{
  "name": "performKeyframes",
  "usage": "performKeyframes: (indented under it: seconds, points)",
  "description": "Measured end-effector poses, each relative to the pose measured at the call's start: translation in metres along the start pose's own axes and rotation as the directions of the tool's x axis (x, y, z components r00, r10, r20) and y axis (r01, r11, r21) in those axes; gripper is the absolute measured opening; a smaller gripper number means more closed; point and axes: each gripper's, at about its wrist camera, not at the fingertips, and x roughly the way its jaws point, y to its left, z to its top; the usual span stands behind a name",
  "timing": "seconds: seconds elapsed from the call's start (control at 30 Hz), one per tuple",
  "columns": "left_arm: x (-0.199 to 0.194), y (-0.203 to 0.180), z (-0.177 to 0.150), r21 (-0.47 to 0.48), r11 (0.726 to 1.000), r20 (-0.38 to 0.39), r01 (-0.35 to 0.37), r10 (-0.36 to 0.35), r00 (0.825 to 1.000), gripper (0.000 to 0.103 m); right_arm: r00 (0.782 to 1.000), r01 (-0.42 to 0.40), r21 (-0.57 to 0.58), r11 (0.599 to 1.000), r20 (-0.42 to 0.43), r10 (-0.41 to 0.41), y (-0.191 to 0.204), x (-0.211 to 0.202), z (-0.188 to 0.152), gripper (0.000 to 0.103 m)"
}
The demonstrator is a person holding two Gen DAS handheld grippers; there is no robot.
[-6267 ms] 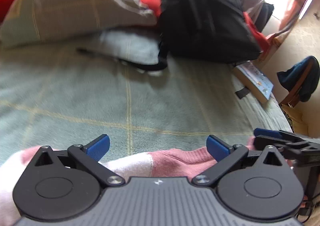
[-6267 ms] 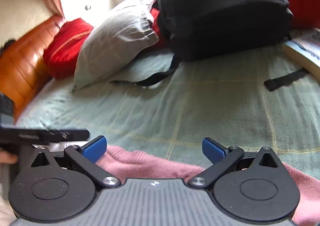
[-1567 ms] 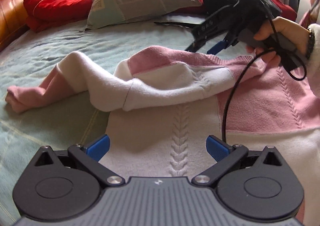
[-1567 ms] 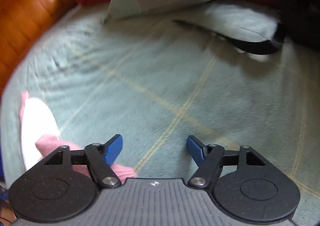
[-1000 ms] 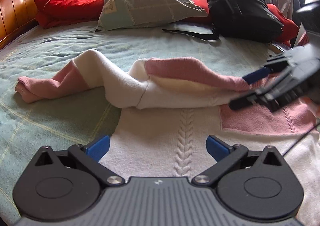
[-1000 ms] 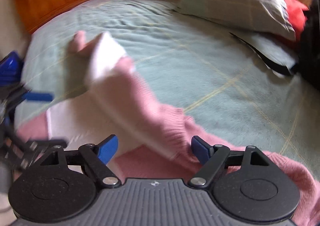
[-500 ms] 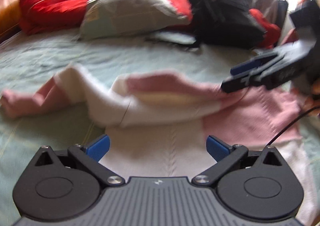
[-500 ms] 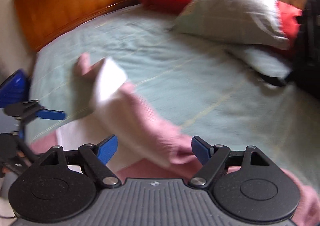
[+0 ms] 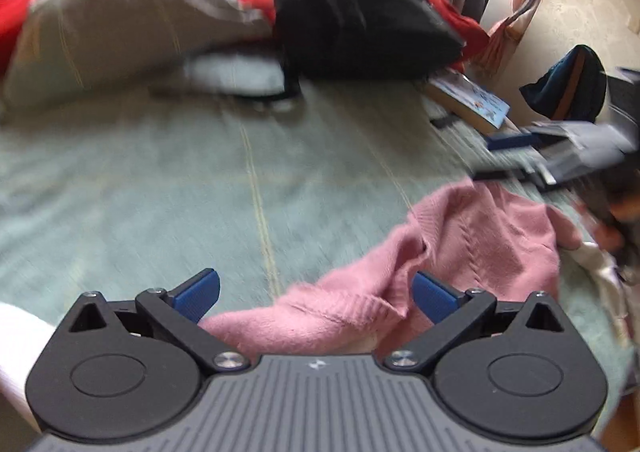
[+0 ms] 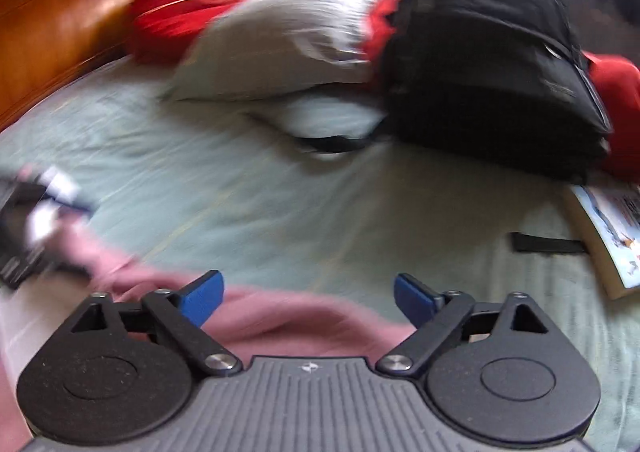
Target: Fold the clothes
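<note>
A pink and white knitted sweater (image 9: pixel 472 248) lies on the green bedspread (image 9: pixel 200 180). In the left wrist view its pink edge bunches low at the right. My left gripper (image 9: pixel 316 296) stands open over that edge, pads apart from the knit. In the right wrist view the pink sweater (image 10: pixel 304 316) fills the bottom of the picture. My right gripper (image 10: pixel 308 298) hangs above it with its jaws opening and nothing pinched. The right gripper (image 9: pixel 560 156) also shows blurred at the right edge of the left wrist view. The left gripper (image 10: pixel 24 228) is a blur at the left of the right wrist view.
A grey pillow (image 10: pixel 288 44), red cushions (image 10: pixel 180 20) and a black backpack (image 10: pixel 488 64) with a loose strap (image 10: pixel 332 142) crowd the far side of the bed. A book (image 10: pixel 608 228) lies at the right bed edge. A wooden headboard (image 10: pixel 52 40) runs along the left.
Both views have swung right, away from the folded sleeve to the far right side of the bed. The right jaws have widened. Both pictures are motion-blurred.
</note>
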Motion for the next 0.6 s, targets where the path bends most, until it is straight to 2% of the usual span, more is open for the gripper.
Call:
performKeyframes:
  seconds: [0.07,0.13,0.27,0.37,0.6]
  points:
    - [0.002,0.003,-0.006,-0.021,0.999,-0.038,0.037,-0.038,0.999,0.102,0.997,-0.041,0.106,0.994,-0.063,0.047,-0.03,0.025,0.013,0.096]
    - [0.0,0.002,-0.015,-0.022,0.999,-0.062,0.043,-0.045,0.997,0.102,0.988,-0.089,0.152,0.984,-0.111,0.107,-0.036,0.036,0.007,0.096]
    - [-0.008,0.002,-0.035,-0.009,1.0,-0.095,0.028,-0.029,0.995,0.102,0.953,-0.179,0.244,0.953,-0.197,0.23,-0.044,0.058,-0.008,0.098]
    - [-0.015,0.0,-0.049,0.02,1.0,-0.105,0.021,-0.019,0.994,0.102,0.932,-0.26,0.213,0.942,-0.201,0.303,-0.023,0.029,-0.027,0.103]
    - [-0.034,-0.007,-0.077,0.05,0.999,-0.09,0.0,0.004,0.996,0.102,0.944,-0.26,0.11,0.959,-0.179,0.277,0.029,-0.032,-0.088,0.103]
